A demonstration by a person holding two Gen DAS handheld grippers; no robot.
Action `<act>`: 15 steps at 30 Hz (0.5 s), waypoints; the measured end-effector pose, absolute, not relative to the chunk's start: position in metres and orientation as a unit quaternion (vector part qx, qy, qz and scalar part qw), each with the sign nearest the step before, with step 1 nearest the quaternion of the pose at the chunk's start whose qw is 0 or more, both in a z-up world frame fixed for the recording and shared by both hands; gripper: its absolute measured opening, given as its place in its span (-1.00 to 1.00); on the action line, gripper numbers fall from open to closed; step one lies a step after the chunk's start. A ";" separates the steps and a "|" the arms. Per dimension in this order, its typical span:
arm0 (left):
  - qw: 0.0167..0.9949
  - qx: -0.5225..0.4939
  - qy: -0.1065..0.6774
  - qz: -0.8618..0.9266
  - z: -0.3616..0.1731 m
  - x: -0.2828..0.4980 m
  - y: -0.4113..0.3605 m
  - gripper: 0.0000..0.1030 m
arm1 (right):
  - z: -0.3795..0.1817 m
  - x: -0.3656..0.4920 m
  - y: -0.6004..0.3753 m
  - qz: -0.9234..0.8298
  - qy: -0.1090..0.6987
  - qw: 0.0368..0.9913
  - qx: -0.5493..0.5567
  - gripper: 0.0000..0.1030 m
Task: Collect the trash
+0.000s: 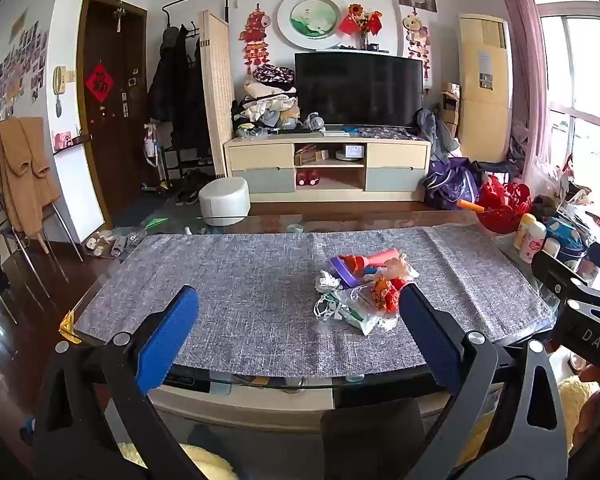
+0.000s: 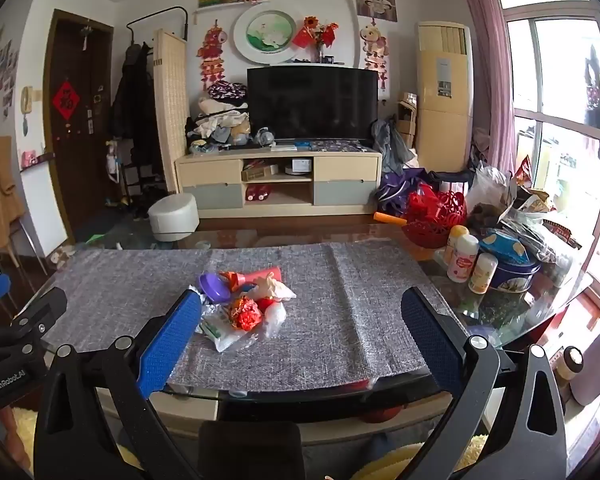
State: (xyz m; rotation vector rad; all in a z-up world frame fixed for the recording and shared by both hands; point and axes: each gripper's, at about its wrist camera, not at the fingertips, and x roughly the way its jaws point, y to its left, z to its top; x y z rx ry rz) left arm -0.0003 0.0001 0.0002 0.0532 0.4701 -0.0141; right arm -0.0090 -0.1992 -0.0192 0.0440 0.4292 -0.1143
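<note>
Rough grey woven cloth [image 1: 260, 280] covers glossy glass table [image 1: 340, 222].

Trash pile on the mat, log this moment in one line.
stage: approach | trash pile: untouched on grey mat | left gripper: jaws open, empty | right gripper: jaws open, empty

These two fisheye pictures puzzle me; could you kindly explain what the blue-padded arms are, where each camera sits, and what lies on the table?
A person holds a two-finger tool in each hand, with a camera on each looking along its fingers. One picture is from the left tool, the other from the right tool. Both stand wide open and hold nothing. On the grey cloth lies a trash pile: crumpled wrappers, clear plastic and some purple, red and pink bits. Bottles and a blue tin stand to the right.
</note>
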 end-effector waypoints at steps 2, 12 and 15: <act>0.972 0.027 0.232 -0.007 0.000 0.000 0.000 0.84 | -0.019 -0.009 -0.199 -0.056 0.214 0.975 0.021 0.94; 0.972 0.025 0.232 -0.006 0.000 0.000 -0.001 0.84 | -0.021 -0.010 -0.201 -0.058 0.211 0.975 0.023 0.94; 0.973 0.024 0.231 -0.003 0.000 0.001 -0.002 0.84 | -0.023 -0.010 -0.203 -0.056 0.213 0.975 0.023 0.94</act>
